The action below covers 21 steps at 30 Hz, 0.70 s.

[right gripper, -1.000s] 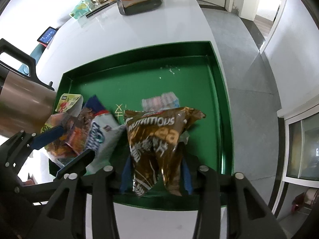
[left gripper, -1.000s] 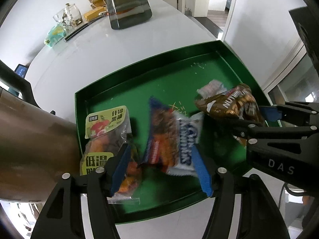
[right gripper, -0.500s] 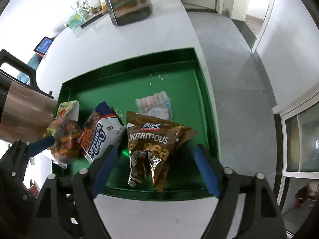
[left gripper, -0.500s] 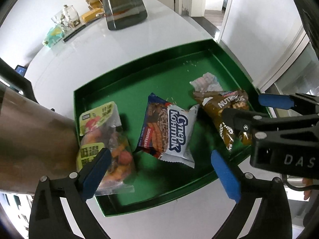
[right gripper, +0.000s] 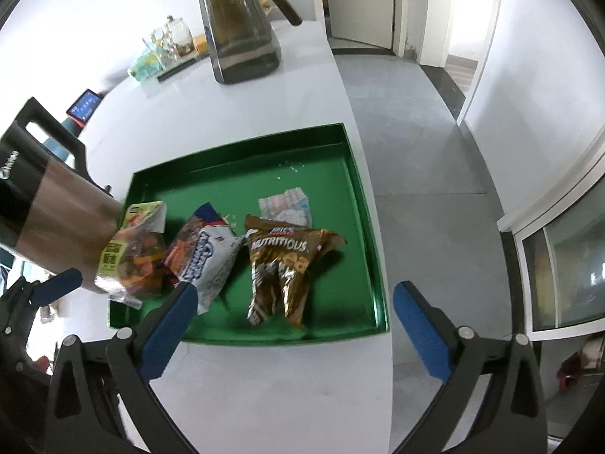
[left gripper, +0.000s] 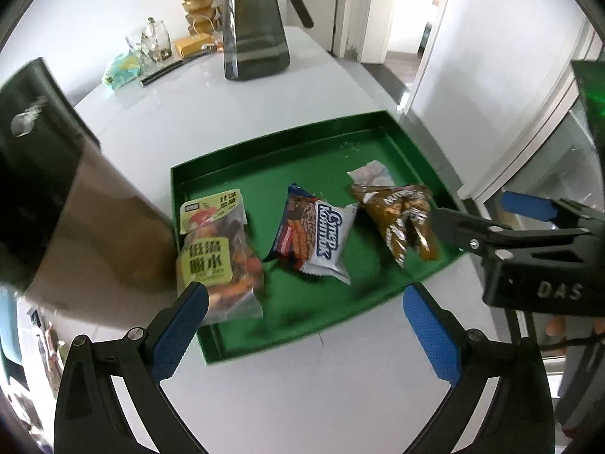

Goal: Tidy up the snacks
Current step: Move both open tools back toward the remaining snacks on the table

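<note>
A green tray [left gripper: 302,140] [right gripper: 242,151] on the white counter holds a yellow-green dried fruit bag [left gripper: 217,253] [right gripper: 132,261], a blue-and-white wafer pack [left gripper: 317,238] [right gripper: 204,257], a brown "Nutritious" bag [left gripper: 401,219] [right gripper: 283,265] and a small pale packet [left gripper: 370,174] [right gripper: 285,208]. My left gripper [left gripper: 302,325] is open and empty, above the counter just short of the tray's near rim. My right gripper [right gripper: 291,325] is open and empty, over the tray's near edge; it shows in the left wrist view [left gripper: 525,223] at the tray's right.
A copper and black kettle [left gripper: 68,204] [right gripper: 45,212] stands against the tray's left side. A dark glass pitcher [left gripper: 253,26] [right gripper: 238,26], glass jars [left gripper: 151,41] and gold items stand at the back. The counter edge [right gripper: 363,174] drops to the floor on the right.
Both grippers opened, let go of the wafer pack and the brown bag, and pulled back and up from the tray. The snacks now lie in the tray.
</note>
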{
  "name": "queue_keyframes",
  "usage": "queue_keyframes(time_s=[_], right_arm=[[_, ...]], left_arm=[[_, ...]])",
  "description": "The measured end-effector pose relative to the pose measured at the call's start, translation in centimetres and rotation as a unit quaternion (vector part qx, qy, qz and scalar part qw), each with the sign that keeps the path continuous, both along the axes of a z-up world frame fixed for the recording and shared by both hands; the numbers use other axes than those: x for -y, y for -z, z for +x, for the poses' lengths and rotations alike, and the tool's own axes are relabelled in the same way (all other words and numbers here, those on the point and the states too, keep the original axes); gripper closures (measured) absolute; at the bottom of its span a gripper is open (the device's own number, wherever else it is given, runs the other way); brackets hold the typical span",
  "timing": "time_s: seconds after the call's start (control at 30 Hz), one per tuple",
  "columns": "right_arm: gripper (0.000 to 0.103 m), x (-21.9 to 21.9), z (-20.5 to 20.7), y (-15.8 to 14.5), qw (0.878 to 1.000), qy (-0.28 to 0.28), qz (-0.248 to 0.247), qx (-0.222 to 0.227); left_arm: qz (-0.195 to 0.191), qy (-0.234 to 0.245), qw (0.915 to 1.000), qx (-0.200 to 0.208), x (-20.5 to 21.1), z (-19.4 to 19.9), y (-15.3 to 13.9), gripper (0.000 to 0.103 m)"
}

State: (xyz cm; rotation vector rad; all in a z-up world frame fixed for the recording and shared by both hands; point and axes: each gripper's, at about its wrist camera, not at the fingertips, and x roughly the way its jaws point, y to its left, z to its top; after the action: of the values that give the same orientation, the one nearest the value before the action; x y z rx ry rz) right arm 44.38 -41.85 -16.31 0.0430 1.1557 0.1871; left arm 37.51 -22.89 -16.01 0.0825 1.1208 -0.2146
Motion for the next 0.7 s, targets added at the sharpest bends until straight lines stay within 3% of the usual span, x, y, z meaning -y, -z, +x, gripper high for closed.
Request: queue_keyframes(time_s=[0.4,0.7], right_arm=[[0.0,-4.1,-5.9,-0.8,0.999,-0.036,0.017,0.02],[0.0,-9.8,-8.9,-1.7,0.997,-0.063,0.024,0.034]], left_arm=[[-0.01,-0.031,0.9995,0.004,-4.5,-6.2,-1.7,0.002],[-0.018,-0.083,0.9963,0.011,-12.6,-10.2,-2.3,0.002]])
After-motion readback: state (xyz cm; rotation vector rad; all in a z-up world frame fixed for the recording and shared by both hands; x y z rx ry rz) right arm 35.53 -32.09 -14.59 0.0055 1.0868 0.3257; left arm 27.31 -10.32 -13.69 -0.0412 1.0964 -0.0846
